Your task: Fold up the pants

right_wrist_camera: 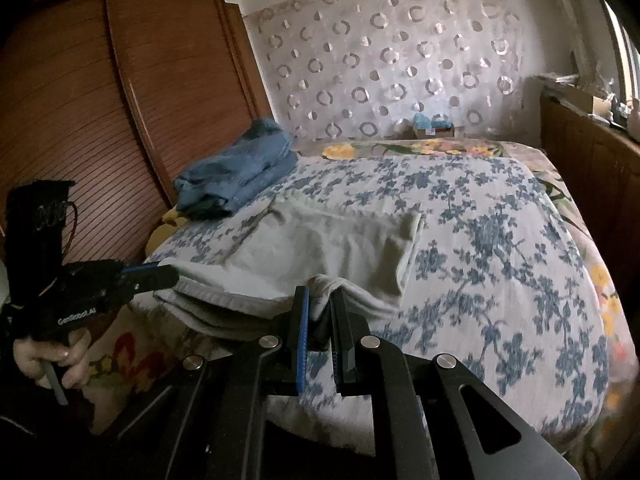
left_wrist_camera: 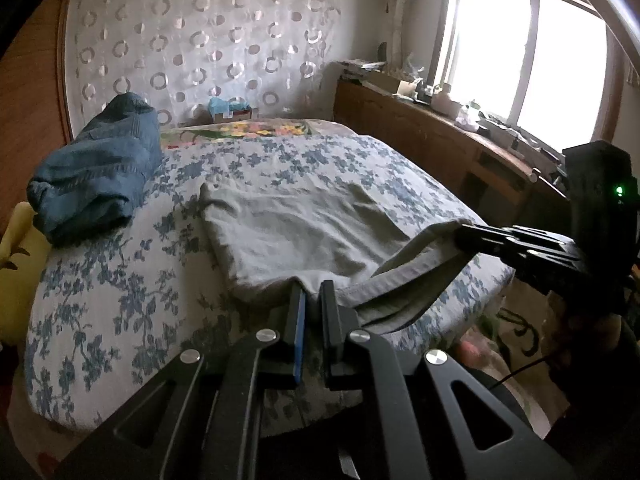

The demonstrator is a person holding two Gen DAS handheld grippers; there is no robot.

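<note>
Left gripper (left_wrist_camera: 313, 294), right gripper (right_wrist_camera: 320, 300): jaws clamped on pants (left_wrist_camera: 288, 228) near edge; thin bite may slip, spoiling fold.

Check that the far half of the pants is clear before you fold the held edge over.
Nothing visible blocks it. Both tongs, left and right, grip the pants; the blue jeans lie apart, far left.

We count one bed (right_wrist_camera: 500, 240), one pair of pale pants (left_wrist_camera: 288, 232), one folded blue pair (left_wrist_camera: 96, 176) (near the wardrobe (right_wrist_camera: 80, 100)), one box (left_wrist_camera: 234, 114), two grippers (left_wrist_camera: 312, 300) (right_wrist_camera: 320, 304), one hand (right_wrist_camera: 52, 360).
</note>
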